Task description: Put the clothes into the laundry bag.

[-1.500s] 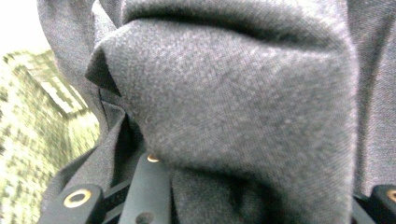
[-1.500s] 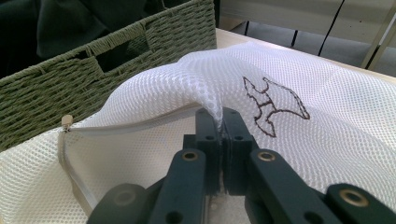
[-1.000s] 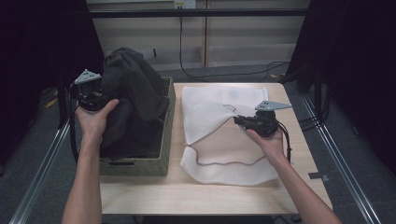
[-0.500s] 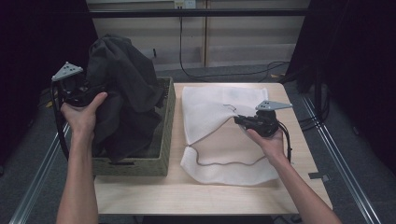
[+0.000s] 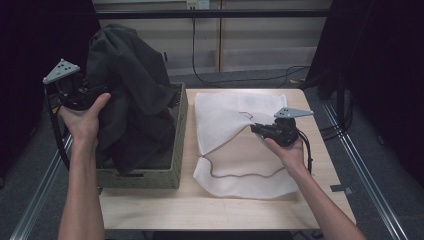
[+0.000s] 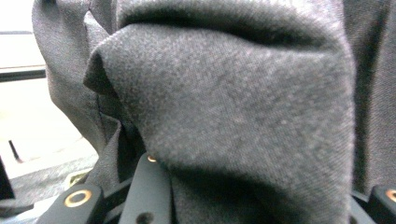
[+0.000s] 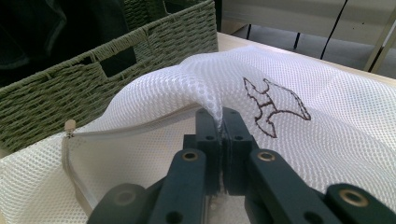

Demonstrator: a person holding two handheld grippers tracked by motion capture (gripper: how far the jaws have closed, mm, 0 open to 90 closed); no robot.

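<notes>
In the high view the left gripper (image 5: 92, 95) at left grips a dark garment (image 5: 132, 95) above the basket (image 5: 175, 145), while the right gripper (image 5: 256, 128) pinches the mesh bag (image 5: 235, 112) at centre, its jaws clamped on a mesh fold, with the zipper (image 7: 74, 144) at lower left in the right gripper view.

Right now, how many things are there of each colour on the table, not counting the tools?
Dark grey: 1, the garment
Green: 1, the woven basket
White: 1, the mesh bag
Total: 3
</notes>
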